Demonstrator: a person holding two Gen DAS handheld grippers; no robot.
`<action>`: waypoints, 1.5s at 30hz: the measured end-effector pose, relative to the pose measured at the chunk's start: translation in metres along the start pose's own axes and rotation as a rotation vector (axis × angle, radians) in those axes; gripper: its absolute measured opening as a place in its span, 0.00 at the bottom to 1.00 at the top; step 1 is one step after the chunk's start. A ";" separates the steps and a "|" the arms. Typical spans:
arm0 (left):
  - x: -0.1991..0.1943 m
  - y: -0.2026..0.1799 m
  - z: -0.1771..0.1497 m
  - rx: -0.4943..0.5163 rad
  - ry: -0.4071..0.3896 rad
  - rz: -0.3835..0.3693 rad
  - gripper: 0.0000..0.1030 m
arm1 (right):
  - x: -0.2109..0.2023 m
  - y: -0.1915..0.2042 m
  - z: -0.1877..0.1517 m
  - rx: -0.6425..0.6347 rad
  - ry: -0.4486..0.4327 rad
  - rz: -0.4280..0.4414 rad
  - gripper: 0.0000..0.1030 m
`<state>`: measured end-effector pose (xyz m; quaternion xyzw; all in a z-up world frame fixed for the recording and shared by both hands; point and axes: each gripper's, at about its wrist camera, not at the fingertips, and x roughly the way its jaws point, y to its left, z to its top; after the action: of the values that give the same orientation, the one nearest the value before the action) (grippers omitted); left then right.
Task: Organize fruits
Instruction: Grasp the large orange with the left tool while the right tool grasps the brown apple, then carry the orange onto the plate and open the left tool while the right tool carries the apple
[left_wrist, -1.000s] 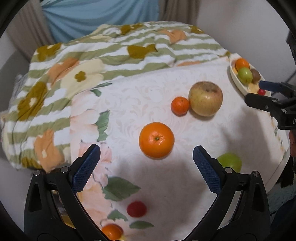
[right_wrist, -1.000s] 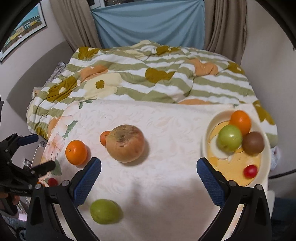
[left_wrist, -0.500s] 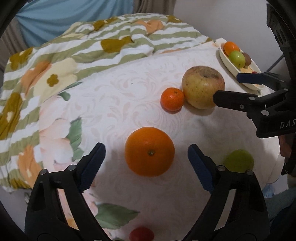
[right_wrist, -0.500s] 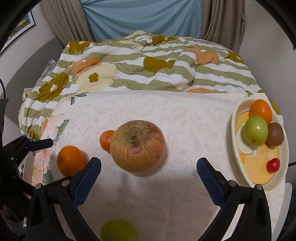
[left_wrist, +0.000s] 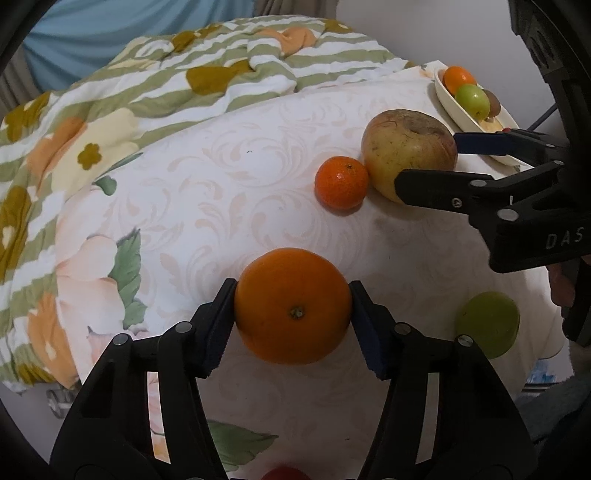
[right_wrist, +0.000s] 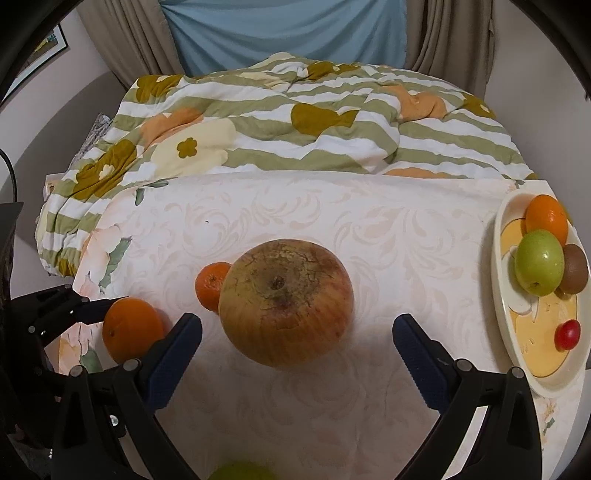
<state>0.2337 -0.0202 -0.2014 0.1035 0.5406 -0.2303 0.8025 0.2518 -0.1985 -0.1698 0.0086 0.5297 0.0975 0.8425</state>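
Black gripper frames, blue ribbed fingers (left_wrist: 216, 325), silver screws.

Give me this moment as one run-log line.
left hand-held gripper: just closed onto big orange | right hand-held gripper: open around large apple | plate: four fruits

Dim warm indoor light from above, soft shadows under the fruit (left_wrist: 292, 305) on the white cloth (right_wrist: 332, 221) — strong fisheye bending, black vignetted corners, edges slightly blurred
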 end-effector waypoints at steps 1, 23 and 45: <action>0.000 0.000 -0.001 -0.003 -0.001 0.000 0.64 | 0.001 0.001 0.001 -0.003 0.000 0.003 1.00; -0.006 0.010 -0.014 -0.060 0.004 0.029 0.64 | 0.019 0.013 -0.001 -0.262 -0.035 0.001 0.70; -0.060 -0.022 0.006 -0.091 -0.085 0.054 0.64 | -0.056 -0.003 -0.014 -0.166 -0.117 0.029 0.69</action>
<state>0.2098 -0.0267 -0.1420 0.0716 0.5130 -0.1877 0.8345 0.2168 -0.2121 -0.1264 -0.0478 0.4693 0.1525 0.8684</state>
